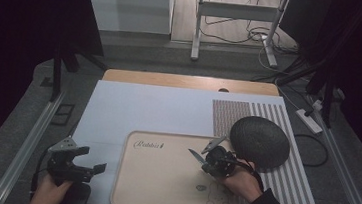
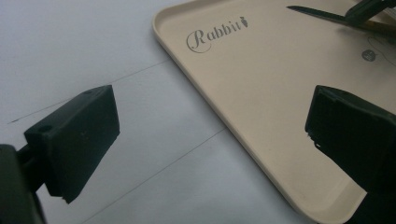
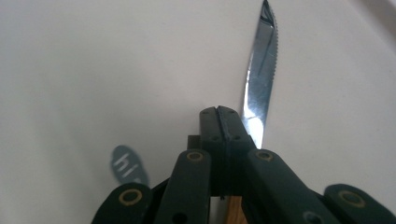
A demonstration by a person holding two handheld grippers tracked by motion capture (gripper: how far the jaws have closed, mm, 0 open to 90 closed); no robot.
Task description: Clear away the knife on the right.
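From the high view the right gripper point(image 1: 212, 158) sits over the beige tray point(image 1: 160, 190) at about two o'clock of its floor, and a knife point(image 1: 195, 156) pokes out of it toward ten o'clock, blade hanging above the tray; the right gripper view fills in what that angle cannot, a shiny steel blade point(image 3: 259, 88) with a finely serrated edge and a pointed tip, plus a sliver of wooden handle point(image 3: 232, 210) just below the jaws, which are pressed together on the knife where blade meets handle. That same view catches a small grey oval print point(image 3: 126, 165) on the tray floor at eight o'clock of the jaws. Over in the left gripper view the black jaws stand wide apart with nothing between them, the tray's rounded corner point(image 2: 161, 21) and its "Rabbit" lettering point(image 2: 215, 33) ahead, the knife tip point(image 2: 317, 14) far off at one o'clock. High view again: the left gripper point(image 1: 75, 162) hovers at nine o'clock of the tray, over the pale blue mat point(image 1: 143, 108). Apart from its printed rabbit drawing point(image 1: 217, 196), the tray holds nothing. A dark round woven disc point(image 1: 259, 142) lies at three o'clock of the right gripper on a striped mat point(image 1: 282, 182)
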